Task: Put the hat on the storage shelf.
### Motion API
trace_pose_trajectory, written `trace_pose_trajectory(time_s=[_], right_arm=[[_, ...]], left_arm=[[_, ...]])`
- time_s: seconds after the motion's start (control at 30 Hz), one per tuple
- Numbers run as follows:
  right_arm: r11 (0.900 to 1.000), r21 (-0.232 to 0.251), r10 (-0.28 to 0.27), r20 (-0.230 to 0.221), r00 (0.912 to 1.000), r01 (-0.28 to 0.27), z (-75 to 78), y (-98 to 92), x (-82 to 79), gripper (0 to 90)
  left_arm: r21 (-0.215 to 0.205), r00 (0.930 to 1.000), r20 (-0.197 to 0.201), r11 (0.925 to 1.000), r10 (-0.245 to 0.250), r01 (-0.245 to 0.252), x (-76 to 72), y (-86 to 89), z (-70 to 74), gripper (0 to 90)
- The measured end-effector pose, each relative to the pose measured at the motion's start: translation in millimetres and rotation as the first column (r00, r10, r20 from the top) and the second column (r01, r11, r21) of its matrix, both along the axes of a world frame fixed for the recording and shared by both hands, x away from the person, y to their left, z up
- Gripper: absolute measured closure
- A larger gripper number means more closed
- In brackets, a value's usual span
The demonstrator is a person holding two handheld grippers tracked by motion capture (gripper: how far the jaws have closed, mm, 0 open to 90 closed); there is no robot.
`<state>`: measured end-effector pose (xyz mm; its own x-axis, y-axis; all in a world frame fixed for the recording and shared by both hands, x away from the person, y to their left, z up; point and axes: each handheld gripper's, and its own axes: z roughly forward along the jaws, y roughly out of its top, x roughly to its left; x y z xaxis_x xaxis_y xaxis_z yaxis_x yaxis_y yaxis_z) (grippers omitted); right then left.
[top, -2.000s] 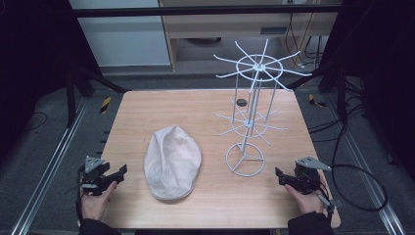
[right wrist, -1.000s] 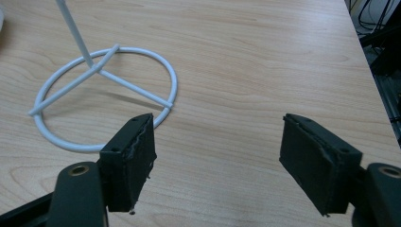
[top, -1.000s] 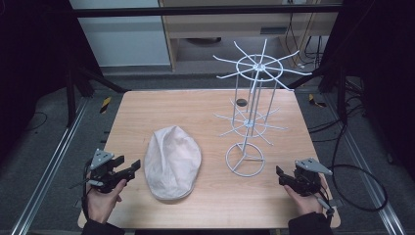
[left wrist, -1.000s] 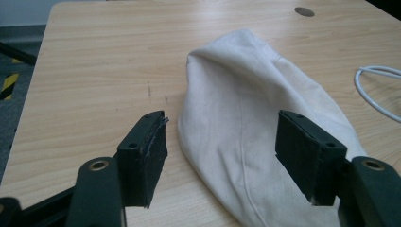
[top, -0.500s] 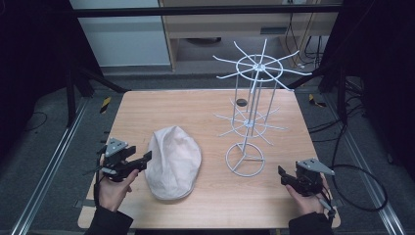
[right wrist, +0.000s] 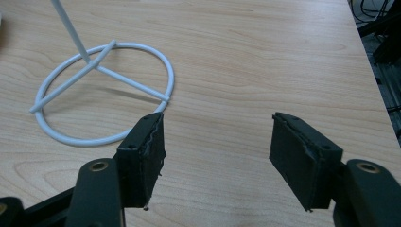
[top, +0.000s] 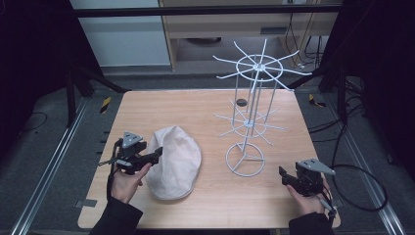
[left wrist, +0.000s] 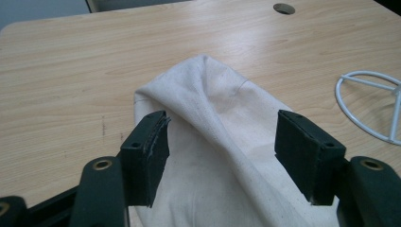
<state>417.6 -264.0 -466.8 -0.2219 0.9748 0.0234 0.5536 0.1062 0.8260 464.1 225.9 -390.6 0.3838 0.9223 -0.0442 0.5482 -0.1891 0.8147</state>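
Note:
A cream flat cap lies on the wooden table, left of centre. My left gripper is open at the cap's left edge. In the left gripper view, the cap runs between the two spread jaws of the left gripper, and neither pad presses on it. A white wire rack stands to the right of the cap. My right gripper rests near the front right corner; its jaws have just been closing, and the right gripper has only bare wood between them. The rack's base ring is just beyond its left jaw.
A small round hole is in the tabletop behind the rack. The rack's spokes reach out at two heights above the table. The rack's base ring lies to the right of the cap. Dark floor and metal rails surround the table.
My left gripper has moved right, up to the cap, and its jaws now straddle the cap's left edge. The right hand has stayed where it was.

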Motion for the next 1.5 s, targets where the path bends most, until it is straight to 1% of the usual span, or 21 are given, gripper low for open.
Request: trace_pose_trajectory(time_s=[0.03,0.07,0.17,0.4,0.47,0.63,0.67,0.73,0.77,0.87,0.93,0.97,1.03,1.07,1.13,1.17,1.2,1.27,1.4,1.5], right_arm=[[1.000,0.003,0.002,-0.002,1.0000,-0.002,-0.1,0.1,-0.3,36.1],[1.000,0.003,0.002,-0.002,1.0000,-0.002,-0.1,0.1,-0.3,36.1],[1.000,0.002,0.002,-0.005,1.0000,-0.002,-0.5,-0.7,-0.1,36.3],[1.000,0.007,0.004,-0.014,0.9999,-0.004,-1.4,-1.0,1.0,36.9],[1.000,0.006,0.007,-0.015,0.9999,-0.007,-1.8,-0.7,1.2,37.1],[1.000,0.007,0.010,-0.020,0.9997,-0.010,-2.1,-1.1,2.0,37.5],[1.000,0.007,0.011,-0.023,0.9997,-0.011,-2.2,-1.0,2.0,37.5],[1.000,0.005,0.014,-0.023,0.9996,-0.014,-2.2,-0.6,1.9,37.7],[1.000,0.006,0.015,-0.024,0.9996,-0.015,-2.2,-0.3,2.0,37.8],[1.000,0.005,0.017,-0.028,0.9995,-0.017,-2.4,0.1,2.6,38.0],[1.000,0.002,0.019,-0.029,0.9994,-0.019,-2.9,-0.1,2.9,38.2],[1.000,0.003,0.019,-0.031,0.9994,-0.019,-3.0,-0.1,2.9,38.3],[1.000,0.002,0.019,-0.031,0.9994,-0.019,-3.1,-0.4,2.9,38.3],[1.000,0.007,0.018,-0.033,0.9993,-0.018,-2.8,-0.6,2.7,38.4],[1.000,0.006,0.018,-0.035,0.9992,-0.018,-2.7,-0.8,2.7,38.5],[1.000,0.008,0.019,-0.035,0.9992,-0.019,-2.7,-1.0,2.8,38.6],[1.000,0.008,0.019,-0.035,0.9992,-0.019,-2.7,-1.0,2.8,38.6],[1.000,0.009,0.019,-0.037,0.9991,-0.019,-2.8,-0.9,2.7,38.7],[1.000,0.010,0.022,-0.036,0.9991,-0.022,-2.9,-1.8,3.0,39.1],[1.000,0.014,0.020,-0.042,0.9989,-0.020,-3.2,-2.4,3.1,39.5]], left_arm=[[0.009,1.0000,-0.009,1.0000,-0.001,0.001,3.2,-3.2,-2.1,35.4],[0.009,1.0000,-0.009,1.0000,-0.001,0.001,3.2,-3.2,-2.1,35.3],[0.019,0.9997,-0.025,0.9998,0.006,-0.005,8.6,-7.1,-6.2,35.2],[0.041,0.9981,-0.058,0.9990,0.021,-0.018,18.3,-9.8,-15.7,35.1],[0.030,0.9973,-0.070,0.9994,0.021,-0.019,19.9,-10.0,-17.8,35.1],[0.053,0.9964,-0.080,0.9983,0.028,-0.024,23.5,-11.7,-20.8,35.2],[0.064,0.9958,-0.087,0.9977,0.028,-0.022,24.4,-12.8,-22.1,35.7],[0.066,0.9956,-0.090,0.9975,0.029,-0.023,24.9,-13.8,-23.0,37.1],[0.078,0.9949,-0.096,0.9967,0.030,-0.023,25.7,-15.2,-24.6,37.9],[0.087,0.9931,-0.110,0.9958,0.039,-0.030,28.5,-17.5,-27.4,39.6],[0.087,0.9925,-0.115,0.9957,0.041,-0.031,29.6,-18.2,-28.4,40.9],[0.086,0.9908,-0.128,0.9958,0.043,-0.032,31.5,-19.6,-30.3,42.1],[0.088,0.9901,-0.133,0.9955,0.046,-0.035,32.2,-20.4,-31.2,43.2],[0.088,0.9883,-0.144,0.9954,0.051,-0.038,33.2,-21.9,-33.2,45.5],[0.089,0.9872,-0.150,0.9952,0.055,-0.042,33.8,-22.5,-34.3,46.4],[0.087,0.9844,-0.167,0.9954,0.056,-0.042,34.9,-22.8,-36.3,48.5],[0.087,0.9844,-0.167,0.9954,0.056,-0.042,34.9,-22.8,-36.3,49.5],[0.073,0.9822,-0.180,0.9965,0.053,-0.041,35.8,-22.6,-38.4,50.9],[0.046,0.9777,-0.205,0.9983,0.046,-0.037,36.8,-22.0,-41.4,56.8],[0.042,0.9750,-0.219,0.9986,0.039,-0.030,37.7,-23.4,-43.2,62.4]])
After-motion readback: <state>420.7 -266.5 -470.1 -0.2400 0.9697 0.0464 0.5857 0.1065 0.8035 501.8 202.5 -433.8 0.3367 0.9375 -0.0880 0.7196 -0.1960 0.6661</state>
